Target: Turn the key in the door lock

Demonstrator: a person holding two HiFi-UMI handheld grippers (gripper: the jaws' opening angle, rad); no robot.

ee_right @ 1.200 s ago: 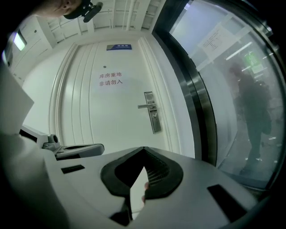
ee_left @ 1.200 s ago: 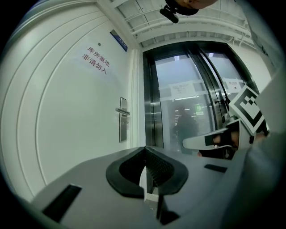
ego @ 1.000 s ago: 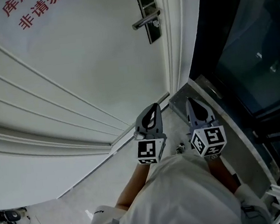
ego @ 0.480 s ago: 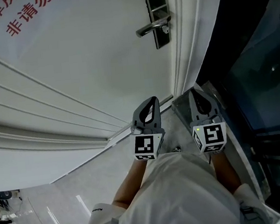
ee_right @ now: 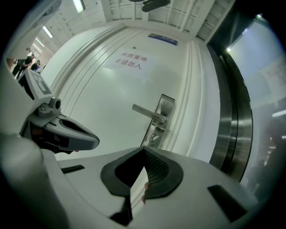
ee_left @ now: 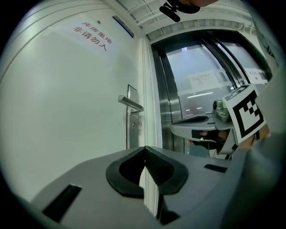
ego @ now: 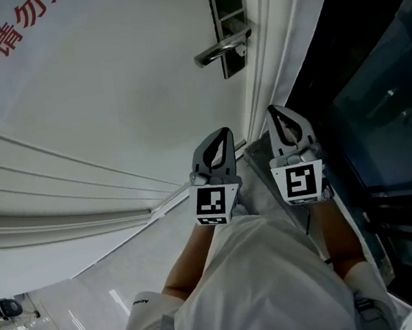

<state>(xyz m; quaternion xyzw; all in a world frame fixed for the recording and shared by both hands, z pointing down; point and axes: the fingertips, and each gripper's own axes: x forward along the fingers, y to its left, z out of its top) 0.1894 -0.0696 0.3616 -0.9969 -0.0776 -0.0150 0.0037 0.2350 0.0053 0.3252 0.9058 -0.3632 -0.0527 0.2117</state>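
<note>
A white door [ego: 110, 97] carries a silver lever handle [ego: 219, 50] on a metal lock plate [ego: 228, 17]. In the right gripper view the handle [ee_right: 149, 114] stands ahead, with a small key [ee_right: 154, 138] in the lock just under it. The left gripper view shows the same key [ee_left: 134, 125] below the handle [ee_left: 130, 103]. My left gripper [ego: 221, 133] and right gripper [ego: 277, 109] are held side by side, pointing at the door and well short of the lock. Both are shut with nothing between the jaws.
The white door frame [ego: 268, 57] runs along the door's right edge. Beyond it stand a steel jamb [ee_right: 232, 120] and dark glass [ego: 382, 89]. Red characters [ego: 0, 43] are printed on the door. The person's white sleeves [ego: 263, 280] fill the bottom of the head view.
Both grippers have moved forward toward the door. The right gripper has rolled, so its marker cube now faces the head camera squarely. Neither jaw pair has opened.
</note>
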